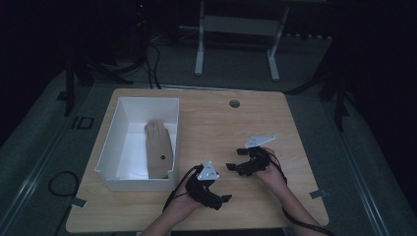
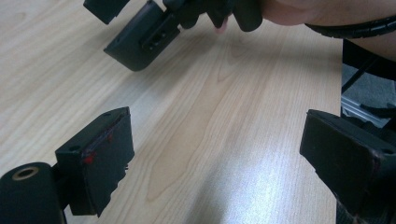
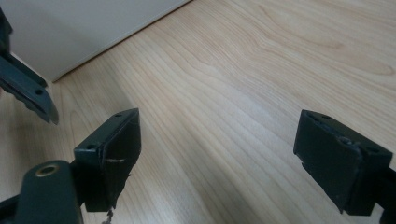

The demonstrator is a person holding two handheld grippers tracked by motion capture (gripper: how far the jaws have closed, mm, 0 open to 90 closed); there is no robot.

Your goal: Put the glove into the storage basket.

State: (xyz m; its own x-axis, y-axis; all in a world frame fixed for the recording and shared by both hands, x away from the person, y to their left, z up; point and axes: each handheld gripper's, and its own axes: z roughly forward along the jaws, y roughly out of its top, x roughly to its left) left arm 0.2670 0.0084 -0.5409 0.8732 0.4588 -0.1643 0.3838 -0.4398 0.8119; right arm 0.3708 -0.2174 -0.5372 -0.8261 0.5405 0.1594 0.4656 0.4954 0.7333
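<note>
The white bin [image 1: 140,142] is taken as the landmark. It stands on the left half of the desk [image 1: 236,123]. A tan model hand [image 1: 159,150] lies flat inside it, against the wall nearest the desk's middle, with its fingers pointing away from the person.

The left gripper [image 1: 223,198] is held just off the bin's near corner on the person's side, low over the desk. Its jaws are spread wide and nothing is held between them; in the left gripper view bare wood lies between the two pads [image 2: 100,161].

The right gripper [image 1: 235,164] is held farther from the bin, toward the desk's middle, with its jaws pointed back toward the bin. These jaws are likewise spread wide and empty. In the right gripper view the bin's white wall [image 3: 79,28] is seen near, beyond the bare wood.

Progress is judged as early. The model hand is untouched and fully inside the bin, and neither gripper is over the bin's rim. The whole approach, the grasp of the model hand and any lifting out are judged to remain.
</note>
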